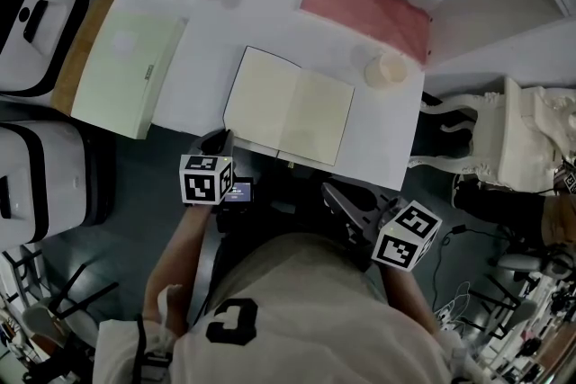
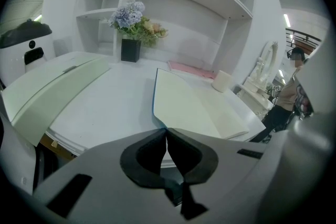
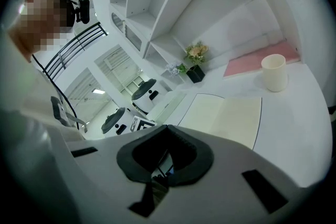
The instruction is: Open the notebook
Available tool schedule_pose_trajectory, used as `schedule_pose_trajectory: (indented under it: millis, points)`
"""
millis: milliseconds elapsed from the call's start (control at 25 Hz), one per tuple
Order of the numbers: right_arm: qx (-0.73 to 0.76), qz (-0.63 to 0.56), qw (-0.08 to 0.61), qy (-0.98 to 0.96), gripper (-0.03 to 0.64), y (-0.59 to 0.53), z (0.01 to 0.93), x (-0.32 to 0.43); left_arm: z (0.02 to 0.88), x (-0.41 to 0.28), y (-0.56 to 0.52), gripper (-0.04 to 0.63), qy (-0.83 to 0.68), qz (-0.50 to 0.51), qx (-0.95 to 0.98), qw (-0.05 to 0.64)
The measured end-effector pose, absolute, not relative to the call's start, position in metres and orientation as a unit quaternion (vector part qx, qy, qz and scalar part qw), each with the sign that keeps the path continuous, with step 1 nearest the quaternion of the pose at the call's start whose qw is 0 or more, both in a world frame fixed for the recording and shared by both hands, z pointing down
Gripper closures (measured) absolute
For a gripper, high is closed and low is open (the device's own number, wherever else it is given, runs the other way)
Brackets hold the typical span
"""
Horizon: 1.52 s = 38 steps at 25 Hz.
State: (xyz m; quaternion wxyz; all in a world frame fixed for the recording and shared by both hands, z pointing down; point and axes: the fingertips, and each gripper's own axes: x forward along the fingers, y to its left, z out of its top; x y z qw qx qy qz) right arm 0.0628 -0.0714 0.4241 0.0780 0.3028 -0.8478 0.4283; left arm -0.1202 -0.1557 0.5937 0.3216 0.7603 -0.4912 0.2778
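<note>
Your notebook (image 1: 288, 108) lies open on the worktop (image 1: 207, 40), seemingly done, with left tongs (image 2: 167, 132) and right tongs (image 3: 166, 128) shut, empty, near it.

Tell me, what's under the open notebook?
The open notebook lies flat on the white table, so only the tabletop shows around it. Its pale pages cover the spot below, so whether anything is tucked underneath cannot be seen.

The notebook (image 1: 288, 108) is cream, the mat (image 1: 364, 11) pink, the table (image 1: 216, 22) white (marker cubes (image 1: 207, 179): black-and-white squares).
</note>
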Motion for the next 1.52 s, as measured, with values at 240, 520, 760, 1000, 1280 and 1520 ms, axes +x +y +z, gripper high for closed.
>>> schedule_pose_trajectory:
  millis: [240, 520, 760, 1000, 1280, 1520]
  points:
    - [0.305, 0.426, 0.080, -0.848, 0.594, -0.071, 0.423, 0.063, 0.597, -0.121, -0.153, 0.575, -0.486, 0.283, 0.759, 0.328]
    - [0.306, 0.428, 0.076, -0.847, 0.594, -0.069, 0.424, 0.066, 0.600, -0.122, -0.151, 0.575, -0.486, 0.289, 0.757, 0.328]
    - [0.307, 0.433, 0.074, -0.844, 0.594, -0.067, 0.426, 0.069, 0.604, -0.122, -0.150, 0.575, -0.487, 0.299, 0.754, 0.325]
    - [0.310, 0.437, 0.069, -0.841, 0.594, -0.065, 0.427, 0.074, 0.608, -0.122, -0.149, 0.575, -0.489, 0.304, 0.750, 0.325]
    - [0.312, 0.439, 0.070, -0.840, 0.594, -0.065, 0.428, 0.074, 0.613, -0.126, -0.149, 0.575, -0.497, 0.241, 0.734, 0.395]
    - [0.307, 0.437, 0.075, -0.842, 0.594, -0.067, 0.429, 0.068, 0.612, -0.129, -0.151, 0.577, -0.490, 0.141, 0.702, 0.497]
